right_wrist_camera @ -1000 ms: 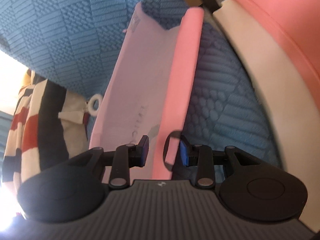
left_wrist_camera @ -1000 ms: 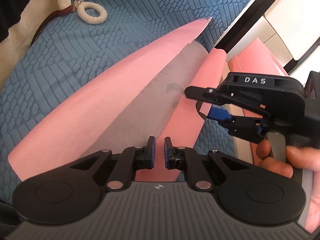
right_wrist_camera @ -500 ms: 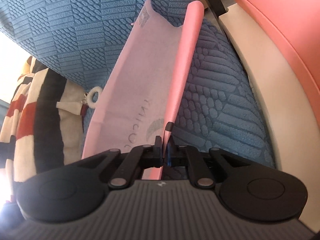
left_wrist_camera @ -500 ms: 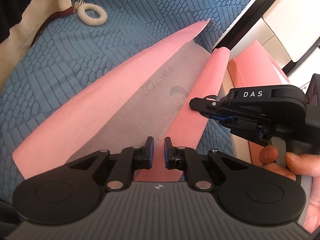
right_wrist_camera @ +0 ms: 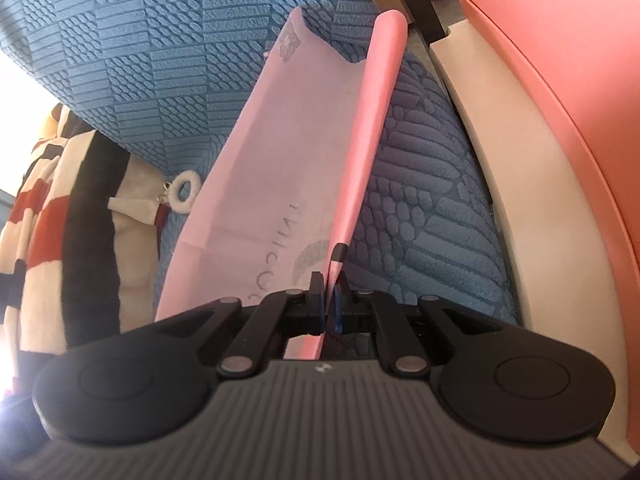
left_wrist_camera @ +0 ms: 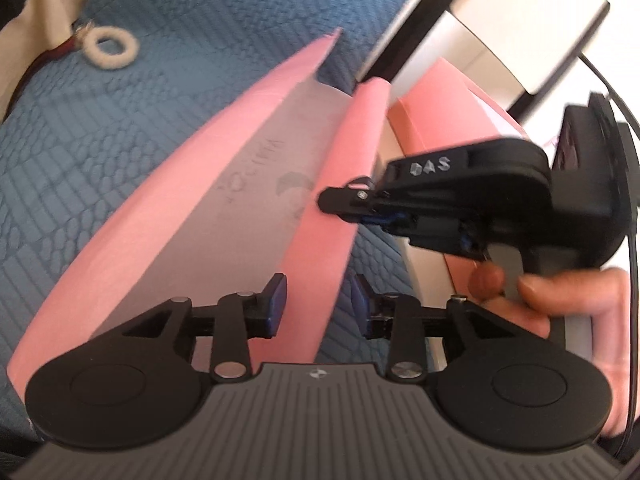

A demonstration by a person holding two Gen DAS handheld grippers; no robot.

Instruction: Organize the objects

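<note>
Between our two grippers lies the pink bag (left_wrist_camera: 168, 240), flat on the blue cover (left_wrist_camera: 132, 128), its right side folded up into a narrow flap (left_wrist_camera: 340, 184). Our right gripper (right_wrist_camera: 327, 300) is clamped on that flap's edge, near its close end. Our left gripper (left_wrist_camera: 318, 304) has just been opening; its jaws now stand apart with the near end of the flap between them, the pads off it. So we judge the folding as under way, not finished: one side is turned over, the left side of the bag is still spread flat, and the bag has not been put anywhere.

Ahead and to the left of the left gripper, well apart from the bag, a white ring (left_wrist_camera: 110, 46) lies on the cover beside a striped cloth (right_wrist_camera: 48, 208). To the right of the right gripper runs a cream ledge (right_wrist_camera: 532, 184) and beyond it a pink box (right_wrist_camera: 560, 80). Nothing lies on the bag itself; the right gripper's own body, just beside the left gripper, crowds any move across the flap.
</note>
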